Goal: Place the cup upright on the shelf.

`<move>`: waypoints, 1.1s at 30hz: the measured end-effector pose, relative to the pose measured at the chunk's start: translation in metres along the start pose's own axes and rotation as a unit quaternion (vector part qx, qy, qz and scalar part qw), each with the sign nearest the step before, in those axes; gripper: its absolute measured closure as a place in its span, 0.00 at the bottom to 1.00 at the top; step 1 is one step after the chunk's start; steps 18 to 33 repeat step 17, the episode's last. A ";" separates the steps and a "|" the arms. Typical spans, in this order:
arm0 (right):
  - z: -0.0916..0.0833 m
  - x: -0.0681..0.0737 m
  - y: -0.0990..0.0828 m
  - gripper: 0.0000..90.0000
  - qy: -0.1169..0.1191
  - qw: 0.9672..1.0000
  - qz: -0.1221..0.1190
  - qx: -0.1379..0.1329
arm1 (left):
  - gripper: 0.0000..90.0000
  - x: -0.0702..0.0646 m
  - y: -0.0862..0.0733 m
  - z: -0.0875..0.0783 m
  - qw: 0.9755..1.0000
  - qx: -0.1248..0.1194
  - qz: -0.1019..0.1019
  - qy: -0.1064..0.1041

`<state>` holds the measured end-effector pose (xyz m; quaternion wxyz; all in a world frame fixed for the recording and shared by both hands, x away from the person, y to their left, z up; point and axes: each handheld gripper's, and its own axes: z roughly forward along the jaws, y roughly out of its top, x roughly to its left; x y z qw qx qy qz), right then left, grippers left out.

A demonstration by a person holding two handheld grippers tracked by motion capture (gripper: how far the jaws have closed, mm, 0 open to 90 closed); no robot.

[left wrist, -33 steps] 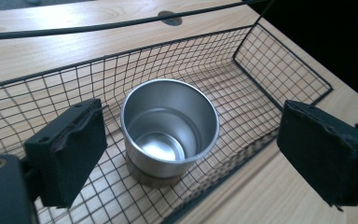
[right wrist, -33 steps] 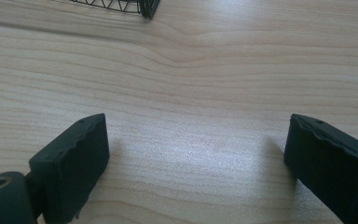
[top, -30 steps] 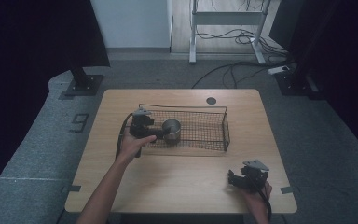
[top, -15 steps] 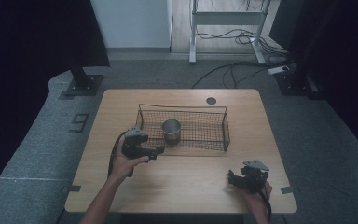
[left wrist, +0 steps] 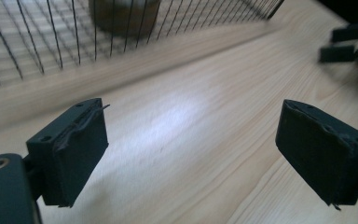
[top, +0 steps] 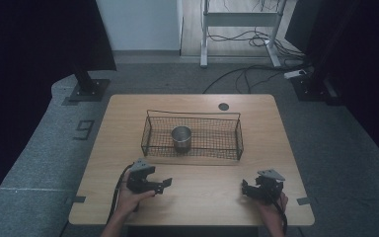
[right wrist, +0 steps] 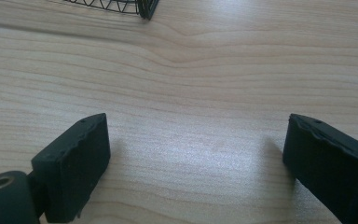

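Item 1: metal cup [top: 181, 138], upright inside the wire basket [top: 227, 147], left of its middle, on the tabletop [top: 202, 197].

Item 2: my left gripper [top: 164, 184], near the basket's front wall, fingers [left wrist: 70, 154] spread wide, holding nothing.

Item 3: my right gripper [top: 246, 189], well apart at the near right corner, fingers [right wrist: 72, 165] likewise spread and empty.

Risk, as I judged it: a low reach from my left could snag the mesh and drag the basket, tipping the cup.

Bare table [top: 202, 190] front; wire basket [top: 192, 148] blocks the middle.
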<state>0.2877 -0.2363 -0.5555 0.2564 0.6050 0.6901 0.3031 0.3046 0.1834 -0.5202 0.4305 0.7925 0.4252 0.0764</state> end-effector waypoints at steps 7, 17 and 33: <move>0.000 0.000 0.000 0.08 0.000 1.000 0.000 0.000 | 0.11 0.000 -0.016 0.007 1.000 0.018 0.002 0.018; 0.000 0.000 0.000 0.08 0.000 1.000 0.000 0.000 | 0.12 0.004 -0.016 0.002 1.000 0.007 -0.006 0.021; 0.000 0.000 0.000 0.08 0.000 1.000 0.000 0.000 | 0.12 0.004 -0.016 0.002 1.000 0.007 -0.006 0.021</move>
